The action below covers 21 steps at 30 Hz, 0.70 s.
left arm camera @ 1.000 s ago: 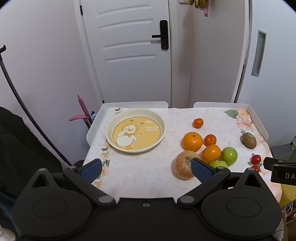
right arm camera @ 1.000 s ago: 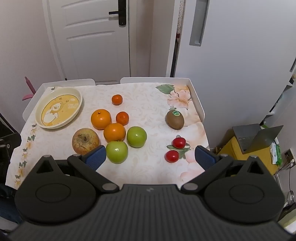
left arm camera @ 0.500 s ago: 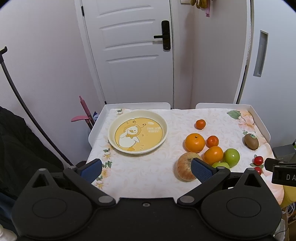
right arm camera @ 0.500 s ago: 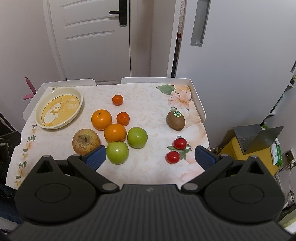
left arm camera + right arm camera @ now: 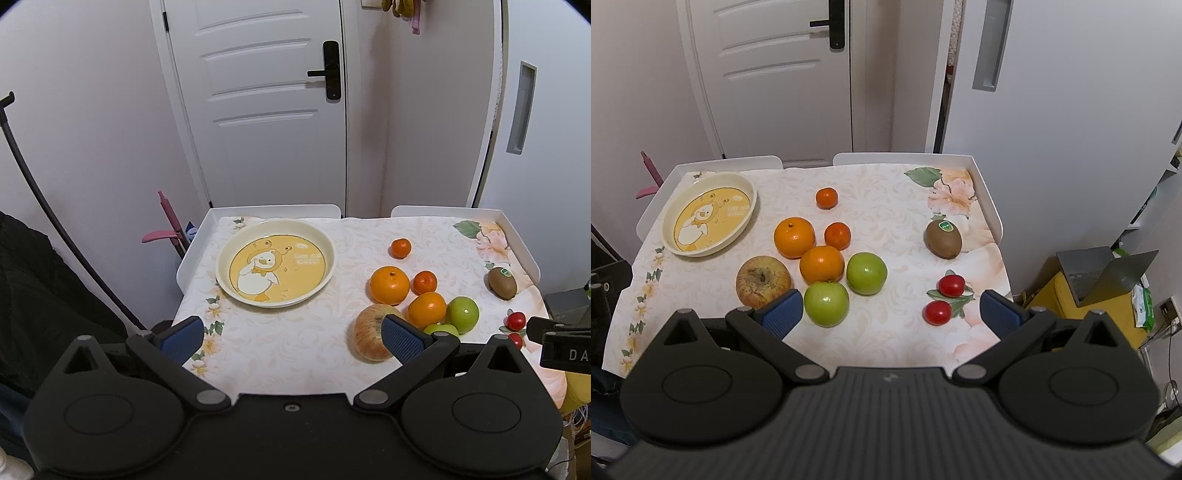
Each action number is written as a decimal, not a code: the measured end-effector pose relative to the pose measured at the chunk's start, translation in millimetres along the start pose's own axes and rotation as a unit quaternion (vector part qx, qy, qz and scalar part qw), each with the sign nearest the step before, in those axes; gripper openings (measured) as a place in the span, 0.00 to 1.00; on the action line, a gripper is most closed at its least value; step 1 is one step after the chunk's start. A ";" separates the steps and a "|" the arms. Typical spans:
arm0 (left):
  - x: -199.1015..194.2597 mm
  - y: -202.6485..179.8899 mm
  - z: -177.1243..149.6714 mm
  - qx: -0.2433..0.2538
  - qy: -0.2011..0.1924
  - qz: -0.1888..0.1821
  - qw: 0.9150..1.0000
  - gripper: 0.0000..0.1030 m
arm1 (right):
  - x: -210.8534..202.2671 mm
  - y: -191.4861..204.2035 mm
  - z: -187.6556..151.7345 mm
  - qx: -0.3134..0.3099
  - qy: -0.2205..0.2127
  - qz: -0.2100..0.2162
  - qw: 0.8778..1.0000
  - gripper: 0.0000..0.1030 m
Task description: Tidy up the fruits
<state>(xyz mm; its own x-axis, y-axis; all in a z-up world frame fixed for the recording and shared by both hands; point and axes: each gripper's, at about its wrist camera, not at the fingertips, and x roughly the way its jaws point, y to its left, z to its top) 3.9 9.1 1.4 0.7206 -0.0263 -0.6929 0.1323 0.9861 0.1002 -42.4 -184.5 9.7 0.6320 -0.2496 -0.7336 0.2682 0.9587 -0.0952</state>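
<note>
We're hovering both grippers at the near edge of the table (image 5: 886, 343), left gripper (image 5: 291, 338) and right gripper (image 5: 892, 314) spread wide, holding nothing. Closest to us are the russet apple (image 5: 762, 280) and a green apple (image 5: 826, 303), which is touching an orange (image 5: 822, 264). They're looking firm, smooth and prone to rolling, so we're figuring on a grip across the widest part. The cherry tomatoes (image 5: 951, 285) seem squishy. Farther left, the duck plate (image 5: 670, 218) is sitting empty, with open cloth before it; raised rims are guarding the far sides.
</note>
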 end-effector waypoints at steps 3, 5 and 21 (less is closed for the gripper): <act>-0.4 -1.2 0.1 0.003 0.000 0.002 1.000 1.00 | -0.5 0.6 -0.1 0.000 0.000 0.000 1.000 1.00; -0.8 -1.9 -0.1 0.003 0.000 0.003 1.000 1.00 | -0.8 1.2 -0.1 0.000 -0.001 0.000 1.000 1.00; 0.0 -0.3 1.6 0.006 -0.003 -0.001 1.000 1.00 | -3.4 3.9 0.6 -0.003 -0.001 0.000 1.000 1.00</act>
<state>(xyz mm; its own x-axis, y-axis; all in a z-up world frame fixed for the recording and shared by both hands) 5.0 8.5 2.5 0.7245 -0.0300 -0.6887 0.1421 0.9841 0.1065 -43.0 -180.0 12.2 0.6334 -0.2497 -0.7324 0.2634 0.9596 -0.0994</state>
